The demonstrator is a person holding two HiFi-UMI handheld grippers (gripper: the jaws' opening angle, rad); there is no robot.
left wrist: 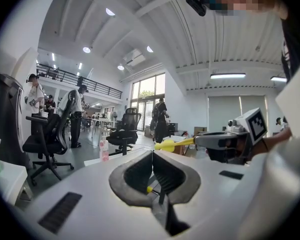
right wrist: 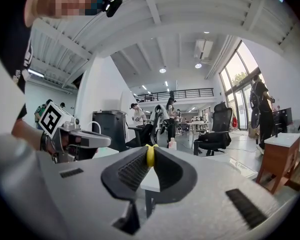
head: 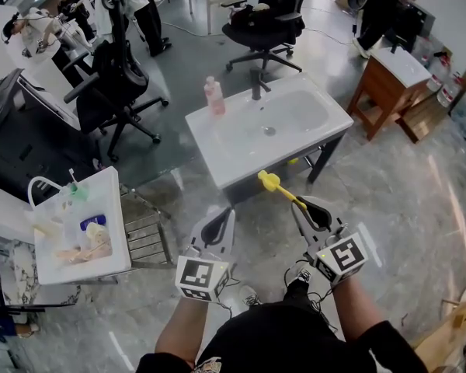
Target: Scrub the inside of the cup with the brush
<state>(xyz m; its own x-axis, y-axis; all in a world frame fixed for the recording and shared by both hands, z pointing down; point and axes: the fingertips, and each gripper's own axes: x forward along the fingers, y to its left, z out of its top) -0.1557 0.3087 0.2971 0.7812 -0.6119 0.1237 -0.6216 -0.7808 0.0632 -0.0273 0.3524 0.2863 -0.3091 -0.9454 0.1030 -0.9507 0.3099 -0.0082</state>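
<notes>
A yellow brush (head: 273, 183) sticks forward from my right gripper (head: 295, 203), which is shut on its thin handle; its knobby head hangs over the near edge of the white sink (head: 268, 127). In the right gripper view the yellow handle (right wrist: 150, 156) is pinched between the dark pads. My left gripper (head: 229, 210) is held level beside it, apart from the brush, jaws shut with nothing in them. From the left gripper view (left wrist: 152, 156) the brush (left wrist: 171, 144) and right gripper (left wrist: 225, 141) show to the right. I cannot make out a cup in any view.
A pink bottle (head: 214, 96) and a black tap (head: 258, 82) stand on the sink unit. A small white table (head: 113, 208) with clutter is at the left. Office chairs (head: 113, 84), a wooden cabinet (head: 388, 84) and people stand further back.
</notes>
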